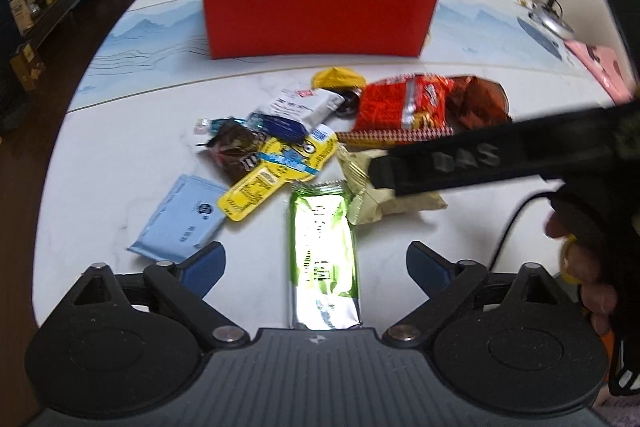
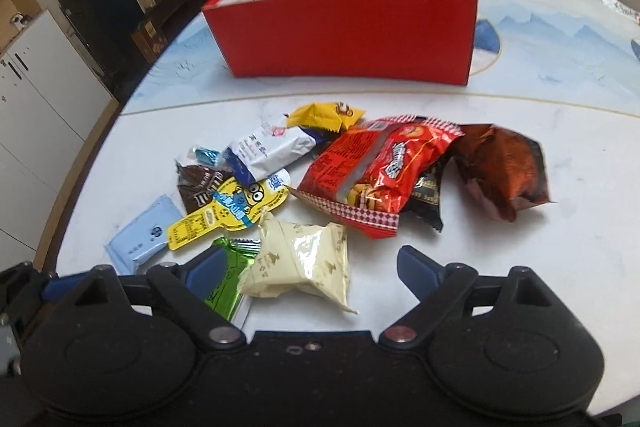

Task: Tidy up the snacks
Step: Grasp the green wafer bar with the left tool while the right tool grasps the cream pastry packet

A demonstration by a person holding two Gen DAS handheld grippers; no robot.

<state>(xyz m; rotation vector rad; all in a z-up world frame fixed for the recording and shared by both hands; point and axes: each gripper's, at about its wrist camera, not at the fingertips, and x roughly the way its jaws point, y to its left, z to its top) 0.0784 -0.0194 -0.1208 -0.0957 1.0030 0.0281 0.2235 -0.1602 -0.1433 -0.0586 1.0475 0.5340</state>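
Observation:
A pile of snack packets lies on the white table in front of an open red box (image 1: 316, 17) (image 2: 352, 35). My left gripper (image 1: 316, 267) is open, its fingers on either side of a green foil packet (image 1: 322, 251). My right gripper (image 2: 308, 269) is open around a cream packet (image 2: 300, 261), which also shows in the left wrist view (image 1: 380, 195) under the right gripper's black finger (image 1: 440, 163). The green foil packet (image 2: 228, 279) lies by its left finger. A red noodle bag (image 2: 376, 171) and a dark red bag (image 2: 504, 167) lie further back.
Also in the pile: a light blue packet (image 1: 180, 215), a yellow tag-shaped packet (image 1: 276, 171), a brown chocolate bag (image 1: 236, 147), a white packet (image 1: 300, 107) and a small yellow packet (image 1: 338, 77). A lamp base (image 1: 554, 21) stands at the right. Chairs stand behind the table.

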